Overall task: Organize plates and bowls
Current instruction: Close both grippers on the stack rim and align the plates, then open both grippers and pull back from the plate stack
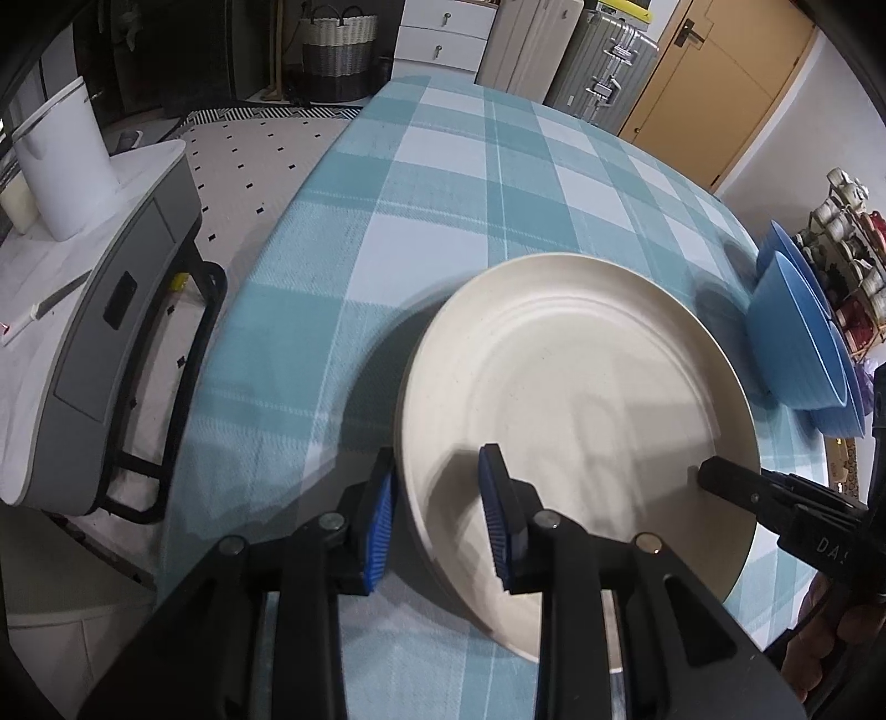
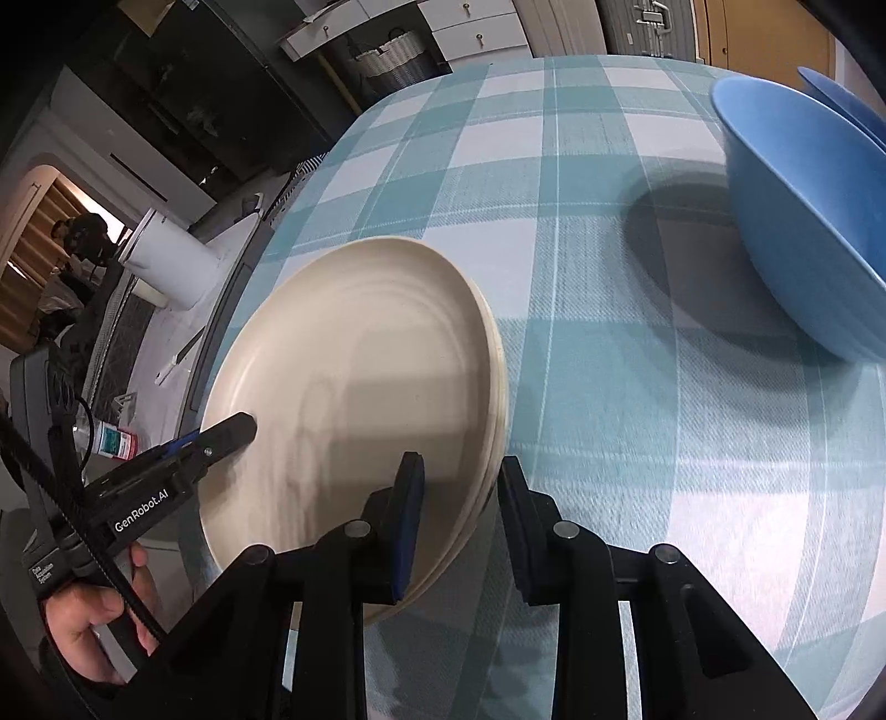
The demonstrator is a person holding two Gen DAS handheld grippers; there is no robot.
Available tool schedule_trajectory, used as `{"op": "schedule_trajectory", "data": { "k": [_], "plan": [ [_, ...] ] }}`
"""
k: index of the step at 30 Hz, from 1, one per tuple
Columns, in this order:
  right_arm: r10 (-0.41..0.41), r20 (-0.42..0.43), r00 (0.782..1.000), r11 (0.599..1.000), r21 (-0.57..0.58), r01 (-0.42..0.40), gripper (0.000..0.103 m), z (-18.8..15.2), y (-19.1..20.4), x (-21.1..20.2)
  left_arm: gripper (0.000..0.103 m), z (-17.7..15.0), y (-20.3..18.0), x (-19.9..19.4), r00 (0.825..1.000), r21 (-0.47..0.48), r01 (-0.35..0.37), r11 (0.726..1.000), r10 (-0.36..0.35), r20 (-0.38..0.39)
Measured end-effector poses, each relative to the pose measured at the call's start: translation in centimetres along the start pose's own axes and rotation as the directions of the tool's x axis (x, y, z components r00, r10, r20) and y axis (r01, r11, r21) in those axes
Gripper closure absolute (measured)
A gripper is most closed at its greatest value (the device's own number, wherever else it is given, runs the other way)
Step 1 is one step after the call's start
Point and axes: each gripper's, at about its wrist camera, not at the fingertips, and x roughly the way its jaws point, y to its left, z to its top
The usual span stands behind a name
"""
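Observation:
A stack of cream plates (image 1: 576,387) (image 2: 360,360) is at the near left of the table with the teal checked cloth (image 1: 443,194). My left gripper (image 1: 440,518) is shut on the stack's left rim, one blue pad outside and one inside. On the opposite rim my right gripper (image 2: 459,523) is shut the same way. Each gripper's black fingertip also shows in the other's view, the right fingertip (image 1: 720,476) and the left fingertip (image 2: 238,429). Blue bowls (image 1: 797,332) (image 2: 803,221) are nested at the table's right side, apart from the plates.
The table's left edge drops to a tiled floor (image 1: 266,149). Beside it stands a white-topped cabinet (image 1: 111,288) with a white container (image 1: 61,166). A rack of cups (image 1: 853,238) is beyond the bowls. A basket (image 1: 338,50), drawers and suitcases line the far wall.

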Motion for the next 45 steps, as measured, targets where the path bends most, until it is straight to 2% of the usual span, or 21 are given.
{"op": "schedule_trajectory", "data": {
  "k": [9,17,18,20,21,23,24,25,26,28,29,30,33,34,35,37,39,43,45],
  "plan": [
    [0.005,0.018,1.000,1.000,-0.005,-0.005,0.077,2.4,0.3,1.1,0.075,2.4,0.3,1.0,0.999,0.005,-0.033,0.999,0.033,0.015],
    [0.003,0.052,0.999,1.000,-0.019,-0.002,0.076,3.1,0.3,1.2,0.074,2.8,0.2,1.2,0.997,0.009,-0.058,0.998,0.057,0.046],
    [-0.005,0.061,0.998,0.999,-0.032,0.007,0.076,3.1,0.5,1.1,0.071,2.7,0.3,1.2,0.996,0.008,-0.071,0.997,0.070,0.054],
    [-0.034,0.086,0.996,0.998,-0.050,0.038,0.076,2.9,0.6,0.6,0.053,2.4,0.6,1.0,0.990,-0.010,-0.121,0.993,0.121,0.065],
    [-0.044,0.103,0.994,0.997,-0.053,0.049,0.074,2.7,0.5,0.2,0.047,2.3,0.8,0.9,0.988,-0.020,-0.141,0.990,0.142,0.061],
    [-0.051,0.127,0.991,0.996,-0.062,0.060,0.068,2.3,0.4,-0.6,0.047,1.9,1.3,0.5,0.988,-0.038,-0.137,0.990,0.140,0.059],
    [-0.061,0.158,0.985,0.994,-0.077,0.074,0.061,1.9,0.3,-1.4,0.047,1.7,1.5,0.1,0.988,-0.040,-0.139,0.989,0.142,0.061],
    [-0.072,0.190,0.979,0.992,-0.091,0.091,0.050,1.5,0.4,-2.2,0.047,1.5,1.5,-0.5,0.984,-0.039,-0.158,0.987,0.160,0.076],
    [-0.089,0.239,0.967,0.987,-0.108,0.117,0.046,0.9,0.4,-3.3,0.047,1.3,1.5,-1.1,0.981,-0.037,-0.170,0.985,0.173,0.091],
    [-0.112,0.354,0.928,0.974,-0.144,0.173,0.029,-0.4,0.5,-5.9,0.047,0.8,0.7,-2.7,0.973,-0.026,-0.182,0.983,0.183,0.141],
    [-0.116,0.385,0.916,0.971,-0.148,0.185,0.024,-0.7,0.4,-6.8,0.047,0.5,0.2,-3.6,0.969,-0.017,-0.179,0.984,0.179,0.169],
    [-0.118,0.436,0.892,0.969,-0.147,0.200,0.019,-1.3,0.2,-8.2,0.047,0.3,-0.7,-4.6,0.967,-0.005,-0.168,0.986,0.166,0.195],
    [-0.104,0.524,0.845,0.966,-0.148,0.210,0.017,-2.5,-0.6,-11.3,0.042,-0.4,-3.6,-7.0,0.963,0.033,-0.116,0.993,0.105,0.250],
    [-0.091,0.542,0.835,0.966,-0.156,0.207,0.015,-3.0,-0.9,-12.3,0.033,-0.7,-4.8,-7.9,0.957,0.056,-0.106,0.993,0.087,0.276],
    [-0.075,0.553,0.830,0.966,-0.167,0.199,0.013,-3.4,-1.2,-13.2,0.027,-1.2,-6.6,-9.1,0.942,0.081,-0.103,0.991,0.071,0.327],
    [-0.066,0.571,0.819,0.963,-0.180,0.203,0.010,-4.2,-1.8,-14.5,0.005,-1.8,-8.8,-10.8,0.915,0.106,-0.097,0.990,0.046,0.400],
    [-0.102,0.602,0.792,0.960,-0.150,0.237,0.010,-5.2,-2.7,-16.2,0.003,-2.5,-11.8,-12.4,0.889,0.158,-0.073,0.985,-0.007,0.457],
    [-0.179,0.636,0.751,0.963,-0.041,0.265,0.006,-6.8,-5.2,-19.3,0.003,-3.2,-16.6,-13.7,0.870,0.234,-0.035,0.972,-0.085,0.486],
    [-0.226,0.655,0.721,0.962,0.035,0.270,0.004,-7.8,-6.9,-20.8,0.002,-3.5,-18.7,-13.7,0.865,0.262,-0.021,0.965,-0.113,0.488]
  ]
}}
